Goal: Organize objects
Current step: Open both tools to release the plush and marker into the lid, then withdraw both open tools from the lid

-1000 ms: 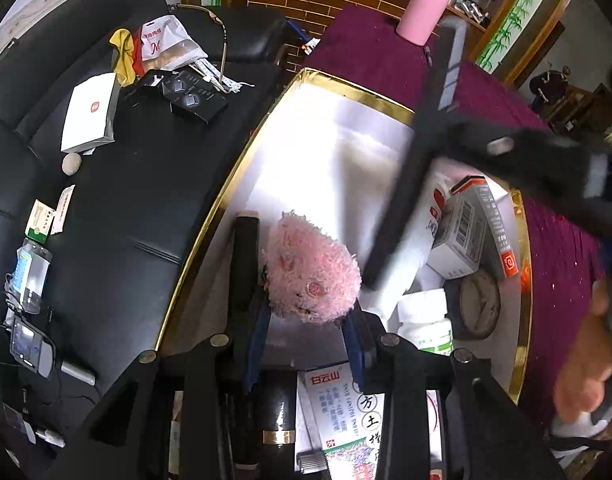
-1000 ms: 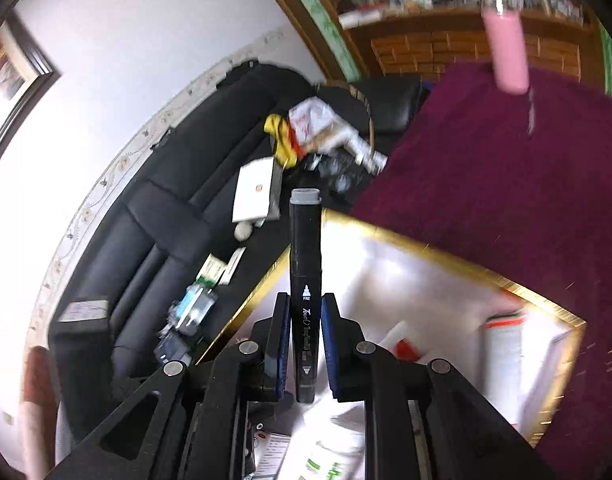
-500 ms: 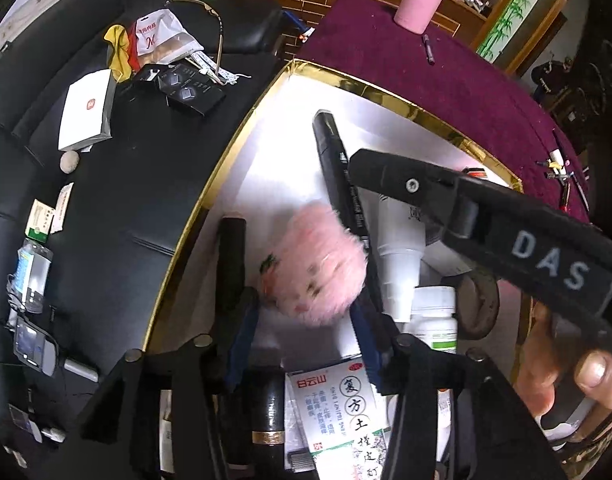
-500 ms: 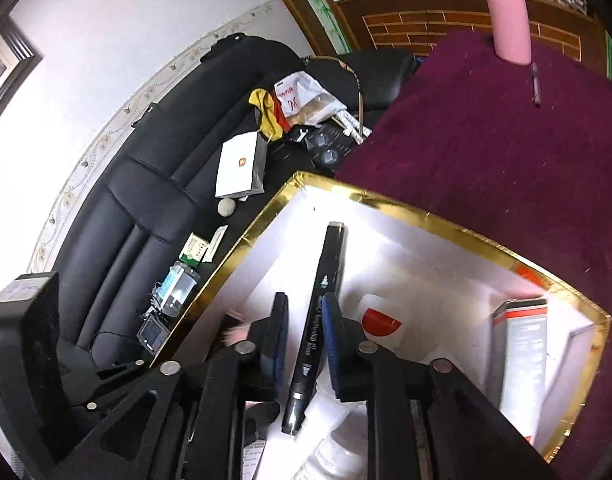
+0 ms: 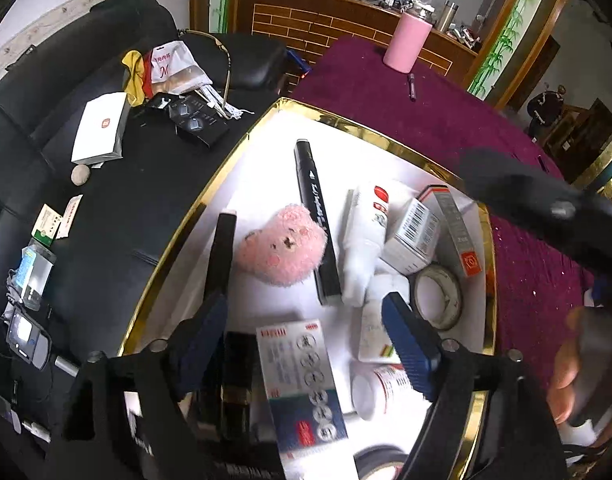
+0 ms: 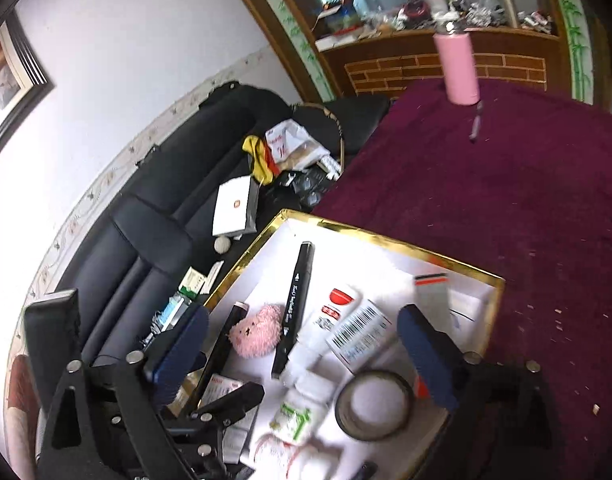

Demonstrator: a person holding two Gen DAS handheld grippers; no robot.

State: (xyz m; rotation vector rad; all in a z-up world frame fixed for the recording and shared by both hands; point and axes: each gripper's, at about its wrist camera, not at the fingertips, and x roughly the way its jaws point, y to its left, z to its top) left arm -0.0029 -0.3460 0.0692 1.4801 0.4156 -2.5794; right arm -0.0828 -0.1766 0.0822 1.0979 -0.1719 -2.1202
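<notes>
L wrist view: left gripper (image 5: 306, 332) released, jaws just been opening, nothing clamped. Pink plush toy (image 5: 283, 245), pinched between the pads 1 s ago, now lies loose inside the gold-rimmed tray (image 5: 177, 240), ahead of the pads, touching neither. Black marker (image 5: 317, 220), upright in the other gripper 1 s ago, now lies flat in tray, just beside plush on its right, touching. White tube (image 5: 364, 236) on marker's far side; tape roll (image 5: 438, 296) near tray's right rim.

R wrist view: right gripper (image 6: 301, 348) released too, jaws just been opening wide; 1 s ago clamped on the marker (image 6: 293, 308), now marker rests in tray (image 6: 390, 240) between the spread pads, untouched. Plush (image 6: 255, 336) against marker's left side. Pink bottle (image 6: 458, 68) on maroon cloth (image 6: 506, 184), well beyond tray.
</notes>
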